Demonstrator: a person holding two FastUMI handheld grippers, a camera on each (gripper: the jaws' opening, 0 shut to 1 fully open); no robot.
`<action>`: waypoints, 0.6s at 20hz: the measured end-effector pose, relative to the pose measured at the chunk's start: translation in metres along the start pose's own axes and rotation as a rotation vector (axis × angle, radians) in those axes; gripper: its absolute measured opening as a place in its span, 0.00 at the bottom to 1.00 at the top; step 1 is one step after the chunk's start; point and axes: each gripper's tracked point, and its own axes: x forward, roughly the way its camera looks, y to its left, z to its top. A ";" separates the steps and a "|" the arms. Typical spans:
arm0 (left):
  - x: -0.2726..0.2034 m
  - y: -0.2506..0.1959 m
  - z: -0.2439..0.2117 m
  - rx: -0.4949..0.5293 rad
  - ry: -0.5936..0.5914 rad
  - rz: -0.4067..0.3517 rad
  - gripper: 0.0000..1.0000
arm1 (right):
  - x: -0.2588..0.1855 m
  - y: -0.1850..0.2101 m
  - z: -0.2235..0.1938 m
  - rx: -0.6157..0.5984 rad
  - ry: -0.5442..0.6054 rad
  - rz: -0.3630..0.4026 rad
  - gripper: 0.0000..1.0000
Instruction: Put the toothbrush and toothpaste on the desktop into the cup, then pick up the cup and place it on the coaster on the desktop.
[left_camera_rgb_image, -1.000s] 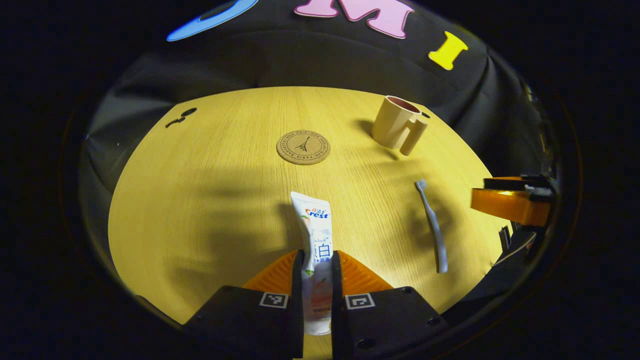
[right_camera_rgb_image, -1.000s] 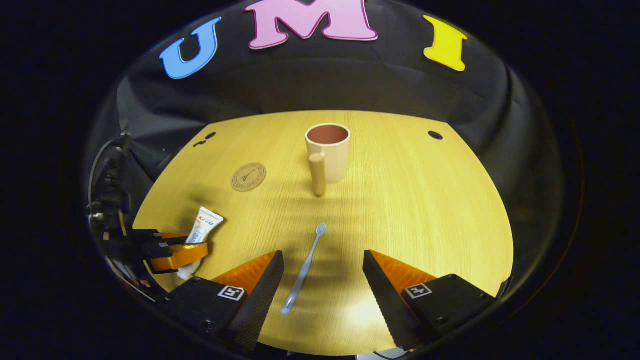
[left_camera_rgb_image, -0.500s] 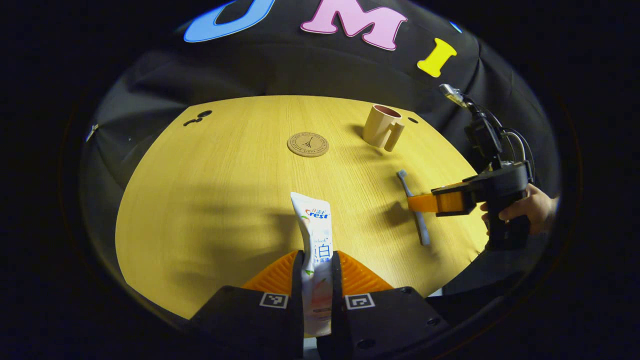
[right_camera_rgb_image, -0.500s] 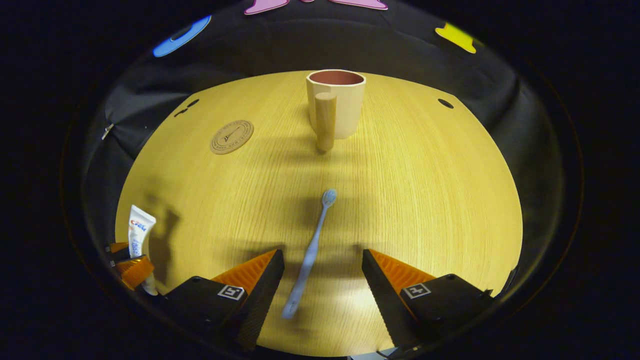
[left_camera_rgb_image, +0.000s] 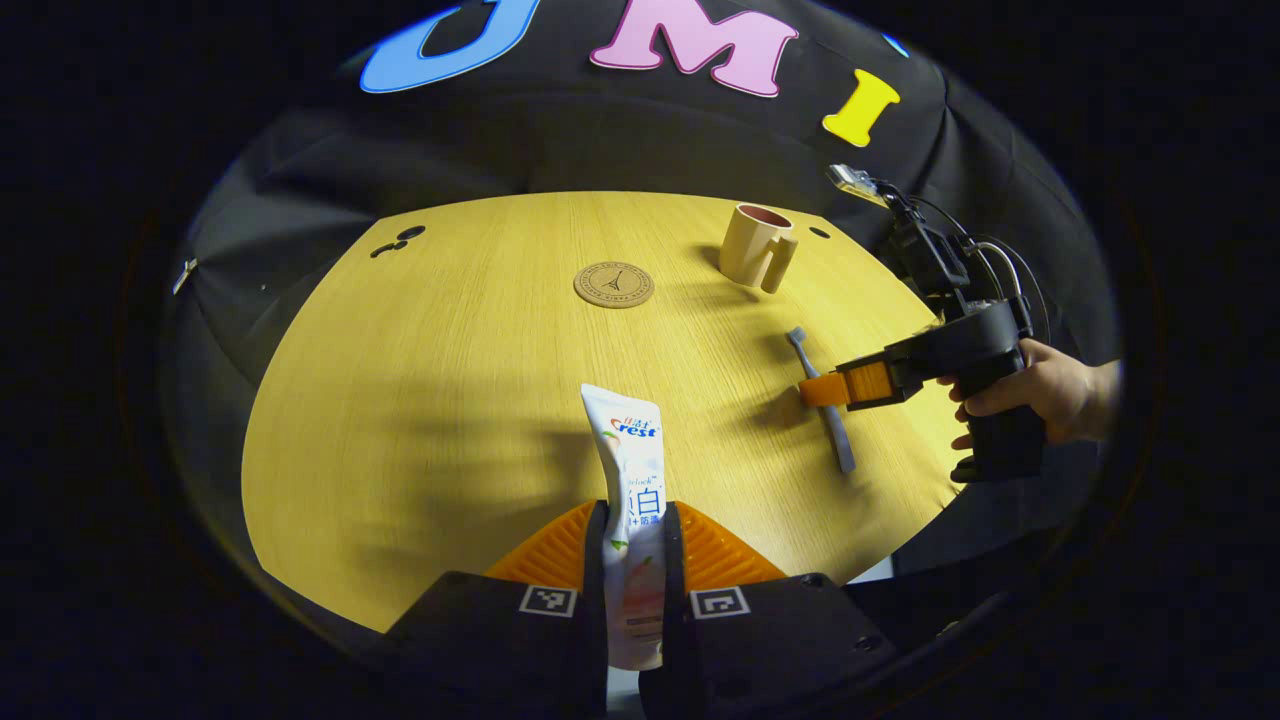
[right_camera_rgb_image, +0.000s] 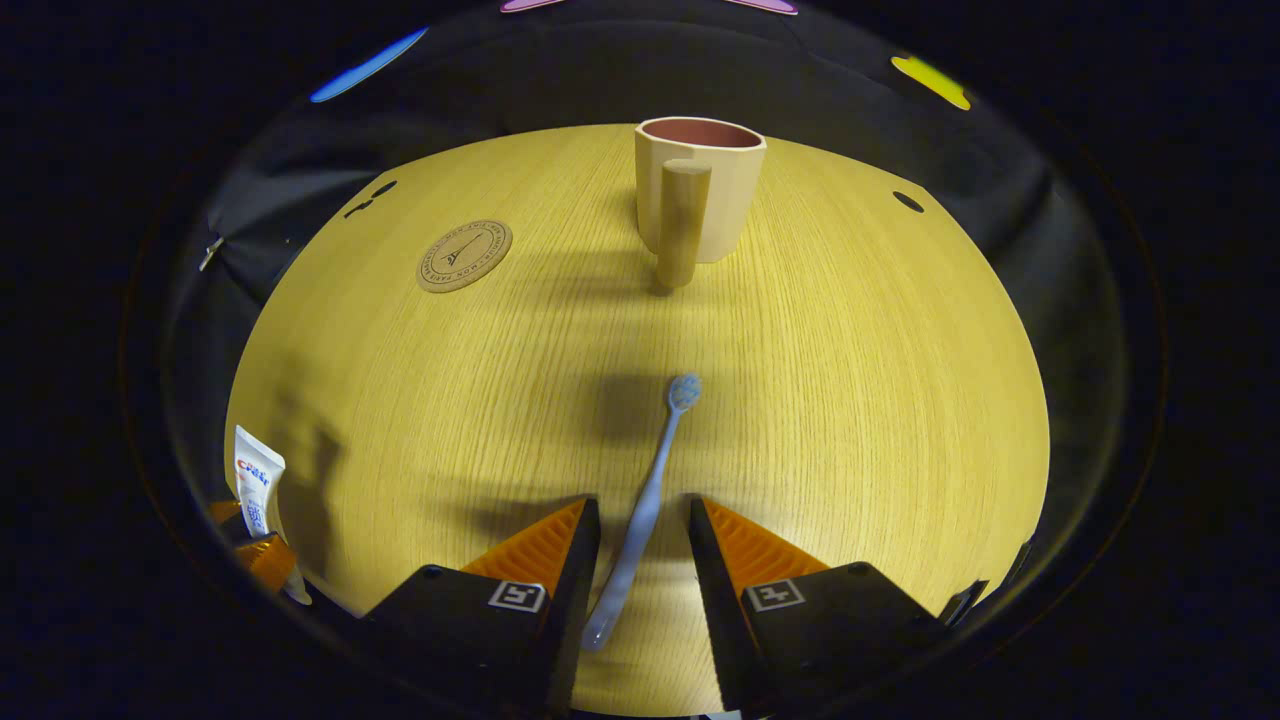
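Table (right_camera_rgb_image: 880, 420): round-edged top, yellow wood grain, backed by black cloth wall (left_camera_rgb_image: 620, 140). A small dark hole (right_camera_rgb_image: 908, 201) sits near the far right edge in the right gripper view; a pair of small dark holes (left_camera_rgb_image: 396, 239) sits near the far left edge in the left gripper view.

Cup (right_camera_rgb_image: 700, 190): beige outside, reddish-brown inside, upright near the table's far edge, thick handle turned toward the right gripper's camera. Nothing visible inside it.

Toothpaste (left_camera_rgb_image: 632, 500): white tube, red and blue brand lettering, partly readable as "rest"; blue characters lower down, not legible. Left gripper (left_camera_rgb_image: 635, 590) is closed on the tube, both fingers pressing its sides, crimped end pointing away from the camera, above the near edge of the table.

Coaster (left_camera_rgb_image: 614, 284): round cork disc printed with a small tower figure and a ring of lettering too small to read. Lies flat, left of the cup, apart from it.

Toothbrush (right_camera_rgb_image: 645, 505): pale blue-grey, flat on the table toward the near edge, head pointing at the cup. Right gripper (right_camera_rgb_image: 645, 570) straddles the handle, jaws narrowed to a slim gap; contact with the handle cannot be told. A hand (left_camera_rgb_image: 1040, 395) holds this gripper in the left gripper view.
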 end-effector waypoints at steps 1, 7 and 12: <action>0.000 -0.002 0.000 0.003 0.000 -0.004 0.27 | -0.002 0.001 0.001 -0.005 0.002 0.001 0.43; 0.008 -0.012 -0.001 0.002 0.011 -0.025 0.27 | 0.000 0.003 -0.001 -0.008 0.060 0.025 0.07; 0.014 -0.019 0.001 -0.004 0.012 -0.026 0.27 | -0.002 0.003 0.000 -0.080 0.072 0.096 0.08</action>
